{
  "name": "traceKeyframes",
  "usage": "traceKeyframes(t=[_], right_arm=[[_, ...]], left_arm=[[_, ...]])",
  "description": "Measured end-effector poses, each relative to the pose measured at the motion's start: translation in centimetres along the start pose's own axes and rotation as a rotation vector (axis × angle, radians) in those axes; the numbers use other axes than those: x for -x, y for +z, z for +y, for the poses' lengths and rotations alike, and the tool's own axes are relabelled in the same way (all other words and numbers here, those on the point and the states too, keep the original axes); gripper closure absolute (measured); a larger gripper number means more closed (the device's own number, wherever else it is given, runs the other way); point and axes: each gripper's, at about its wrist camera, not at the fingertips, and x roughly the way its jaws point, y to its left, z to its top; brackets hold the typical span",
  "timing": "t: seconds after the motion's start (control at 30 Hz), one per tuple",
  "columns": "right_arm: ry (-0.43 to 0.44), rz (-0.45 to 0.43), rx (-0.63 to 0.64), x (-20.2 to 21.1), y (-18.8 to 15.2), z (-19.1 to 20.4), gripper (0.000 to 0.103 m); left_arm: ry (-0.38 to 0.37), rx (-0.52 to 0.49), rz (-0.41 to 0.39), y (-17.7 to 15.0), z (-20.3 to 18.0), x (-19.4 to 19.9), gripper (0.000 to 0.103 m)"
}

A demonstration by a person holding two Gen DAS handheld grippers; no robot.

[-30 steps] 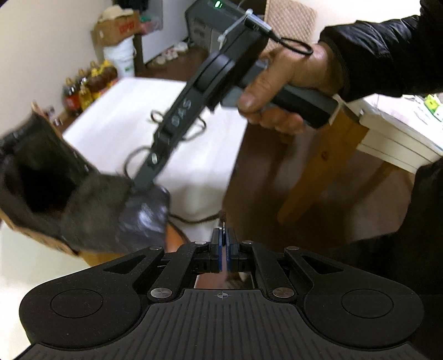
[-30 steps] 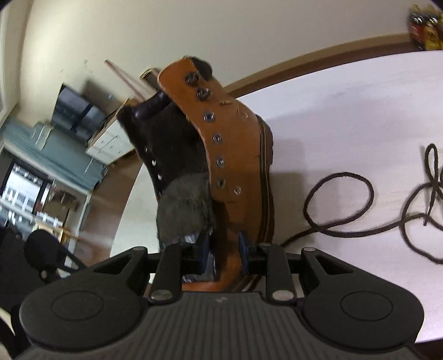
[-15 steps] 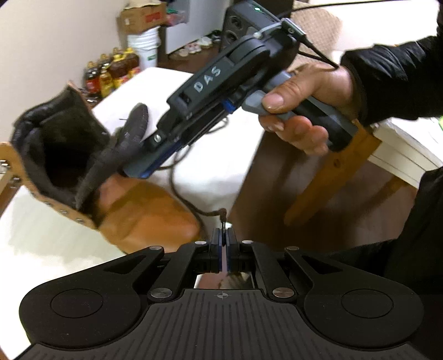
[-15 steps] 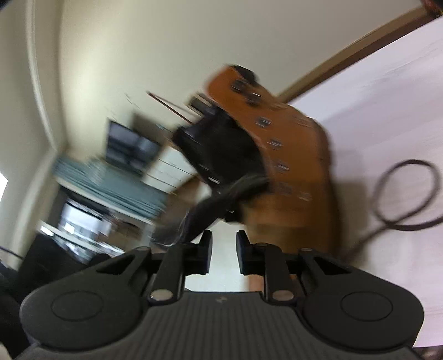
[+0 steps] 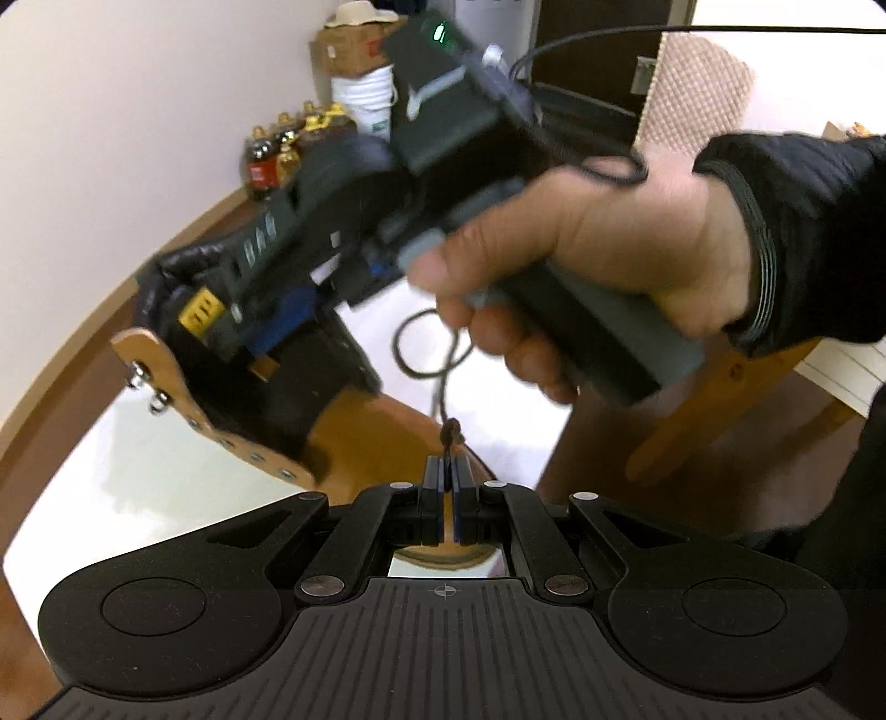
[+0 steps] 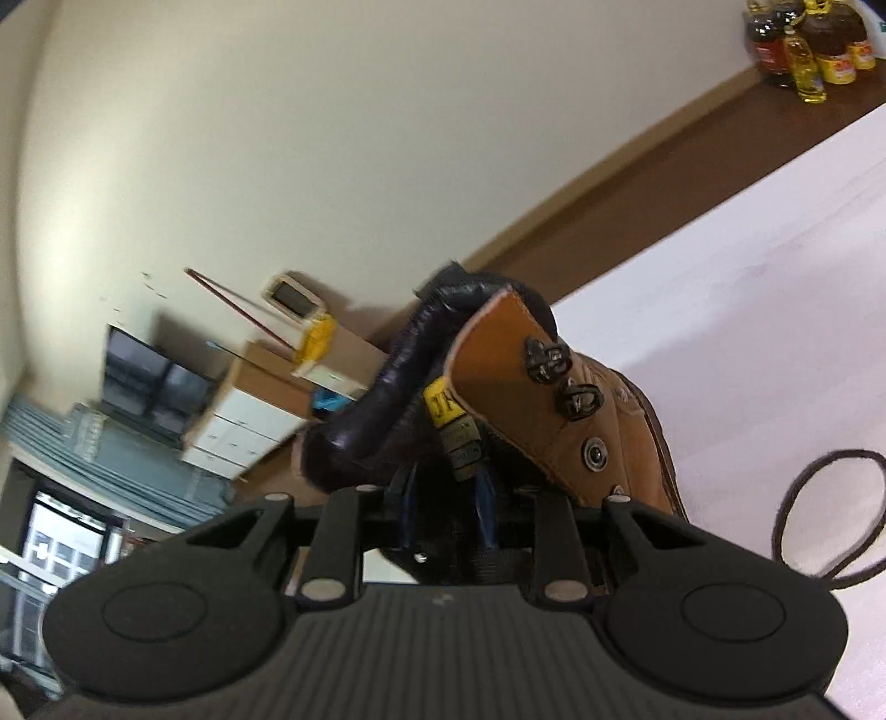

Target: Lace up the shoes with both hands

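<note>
Left gripper pinches lace end; right gripper pushed into boot opening, both over the white table.

Left gripper [image 5: 447, 471] has its 2 fingers pressed together on the frayed tip of the dark shoelace [image 5: 453, 432], rest of lace looped on the white table [image 5: 166, 459] behind. Tan boot [image 5: 354, 437] sits on table just ahead of left gripper, tongue up, eyelets and 2 hooks along its flap. Right gripper [image 6: 443, 498], held by a hand [image 5: 587, 271] in a black sleeve, fingers spread apart either side of the boot tongue [image 6: 459, 443] with its yellow label; contact unclear, motion blur. Bottles [image 6: 808, 44] by far wall.
</note>
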Motion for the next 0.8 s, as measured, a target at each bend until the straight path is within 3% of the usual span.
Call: traceKeyframes(t=[0.1,0.2,0.3,0.53,0.67,0.8], right_arm=[[0.038,-0.045,-0.065,2.5,-0.4,-0.1,0.076],[0.009,-0.14,-0.155,7.3,-2.2,-0.3,0.074],[0.052,-0.135,-0.327,7.6,-5.4,-0.7,0.074],[0.167,-0.125,-0.728,7.8,-12.6,-1.7,0.072],[0.254,-0.156,-0.853,6.9,-13.6,-2.7,0.072],[0.322,-0.127,-0.928,5.9,-14.0,-3.0,0.074]], left_arm=[[-0.017,-0.012,-0.011,-0.5,0.8,0.1,0.101],[-0.022,-0.03,-0.013,-1.1,2.4,0.1,0.101],[-0.046,-0.05,-0.029,-1.5,3.8,0.5,0.101],[-0.1,-0.201,-0.037,-1.2,4.8,2.4,0.101],[-0.122,-0.259,-0.016,-0.8,4.8,1.6,0.101],[-0.128,-0.285,0.007,-0.1,4.7,1.3,0.101]])
